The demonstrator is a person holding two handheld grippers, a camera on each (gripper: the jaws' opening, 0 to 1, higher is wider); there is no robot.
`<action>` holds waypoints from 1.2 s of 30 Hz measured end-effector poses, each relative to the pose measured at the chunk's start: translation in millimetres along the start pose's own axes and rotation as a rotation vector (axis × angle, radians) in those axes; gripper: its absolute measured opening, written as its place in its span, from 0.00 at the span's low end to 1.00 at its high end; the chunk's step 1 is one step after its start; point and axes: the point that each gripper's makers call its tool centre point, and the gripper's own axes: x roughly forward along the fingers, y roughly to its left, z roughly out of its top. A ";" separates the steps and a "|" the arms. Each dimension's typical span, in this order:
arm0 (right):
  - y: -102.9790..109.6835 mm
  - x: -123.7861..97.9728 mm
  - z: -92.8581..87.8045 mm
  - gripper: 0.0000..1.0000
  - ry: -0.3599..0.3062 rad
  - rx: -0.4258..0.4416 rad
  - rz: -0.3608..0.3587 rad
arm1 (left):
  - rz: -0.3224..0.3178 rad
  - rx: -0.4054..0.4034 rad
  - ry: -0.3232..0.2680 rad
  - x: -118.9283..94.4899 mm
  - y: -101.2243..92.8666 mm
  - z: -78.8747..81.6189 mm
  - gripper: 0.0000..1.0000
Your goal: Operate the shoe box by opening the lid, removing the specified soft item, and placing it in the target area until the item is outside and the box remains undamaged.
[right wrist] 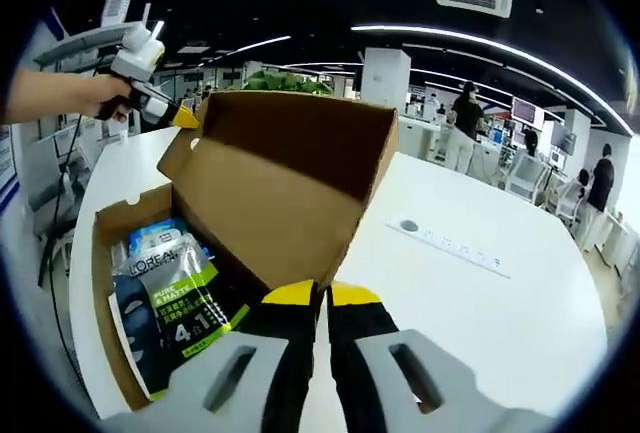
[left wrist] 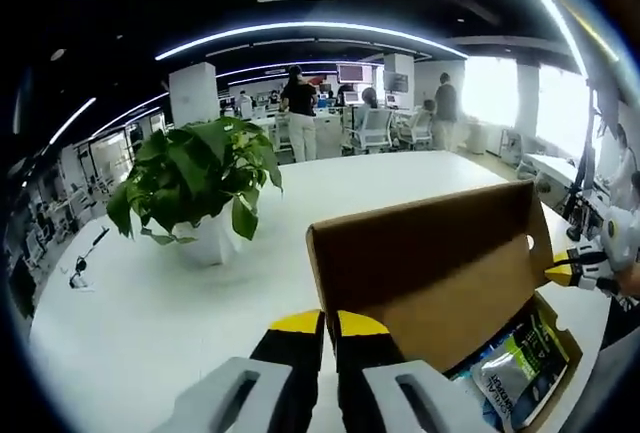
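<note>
White tabletop (left wrist: 150, 333) carries the work, set in an open-plan office with ceiling light strips and people standing at desks far behind.

1. Shoe box (right wrist: 130, 253): the brown cardboard shoe box sits on the tabletop with its lid (right wrist: 300, 168) raised and standing roughly upright. In the left gripper view the lid's plain outer face (left wrist: 430, 263) is toward me; in the right gripper view I look at its inner face and into the open box.

2. Soft item: a flat pouch (right wrist: 175, 298) with black, green and white print lies inside the box, on top of other packets I cannot identify. In the left gripper view the same pouch (left wrist: 515, 368) shows at the box's lower right.

3. Left gripper (left wrist: 328, 325): my yellow-tipped fingers stand together, nothing between them, just before the lid's lower near edge. In the right gripper view this gripper (right wrist: 150, 88) appears at upper left, held in a hand (right wrist: 95, 93), its tip at the lid's far corner flap.

4. Right gripper (right wrist: 325, 295): my fingers stand together, with the lid's lower edge right at their tips; I cannot tell whether they pinch it. In the left gripper view it (left wrist: 575, 271) sits beside the lid's right edge.

5. Surroundings: a leafy potted plant (left wrist: 195, 178) in a white pot stands on the tabletop well left of the box. A white strip (right wrist: 450, 248) lies on the tabletop beyond the box.
</note>
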 end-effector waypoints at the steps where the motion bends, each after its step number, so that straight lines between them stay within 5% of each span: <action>1: -0.4 0.7 0.2 0.01 0.000 -0.003 -0.003 | 0.001 0.002 0.011 0.9 -0.5 -2.8 0.03; 20: -12.0 21.3 -3.2 0.03 0.045 -0.046 0.021 | 0.016 -0.082 0.085 -13.6 0.0 -58.9 0.05; 36: -13.3 31.1 -10.1 0.03 0.094 -0.014 0.030 | -0.049 -0.108 0.095 -39.9 -41.5 -87.0 0.07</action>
